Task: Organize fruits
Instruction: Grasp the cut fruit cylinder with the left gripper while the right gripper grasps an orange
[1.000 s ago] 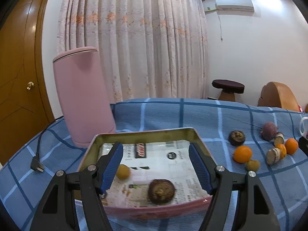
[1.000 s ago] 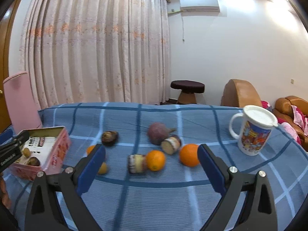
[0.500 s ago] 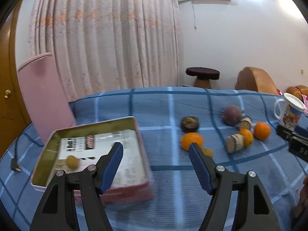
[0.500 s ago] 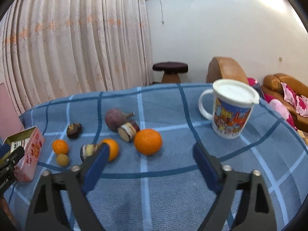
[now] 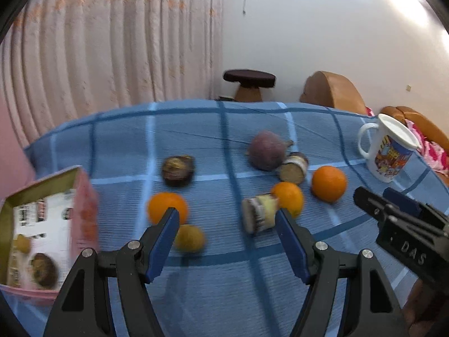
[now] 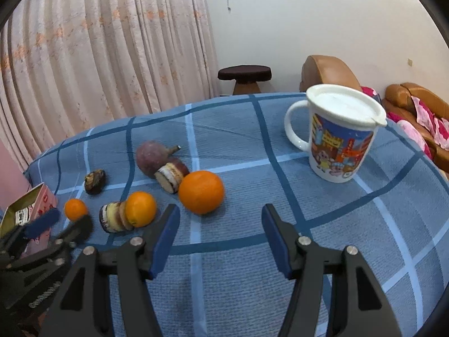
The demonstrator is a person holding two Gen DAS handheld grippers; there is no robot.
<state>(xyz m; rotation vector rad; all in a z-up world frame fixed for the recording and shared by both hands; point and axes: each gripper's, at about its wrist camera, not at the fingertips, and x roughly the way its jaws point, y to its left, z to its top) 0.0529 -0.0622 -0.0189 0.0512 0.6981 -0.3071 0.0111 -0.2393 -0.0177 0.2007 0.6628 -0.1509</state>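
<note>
The fruits lie scattered on a blue checked tablecloth (image 6: 308, 266), in the middle of the table between a pink box at the left and a white mug at the right. The largest orange (image 6: 201, 191) sits alone, just in front of the right gripper (image 6: 219, 219), whose jaws are closing with nothing between them; only bare cloth shows there. Left of it a middle orange (image 6: 140, 209) touches a cut fruit piece (image 6: 113, 216) with a pale inside, and behind them a purple round fruit (image 6: 151, 158) leans against a second cut piece (image 6: 171, 175). A dark wrinkled fruit (image 6: 94, 181) and a small orange (image 6: 75, 209) lie further left. The left wrist view shows what the right one does not: a small yellow fruit (image 5: 189, 238) just beside the small orange (image 5: 167, 207), both close behind the blue pad of the left gripper (image 5: 226, 221), and the inside of the pink box (image 5: 84, 202), lined with printed paper, where a dark fruit (image 5: 43, 269) and a small yellow one (image 5: 22, 243) already rest. The left gripper stands open and empty above the cloth. The right wrist view shows the mug (image 6: 338, 134) fully, with its white lid and cartoon print; in the left view it stands only at the edge. Each view catches the other gripper at its side.
</note>
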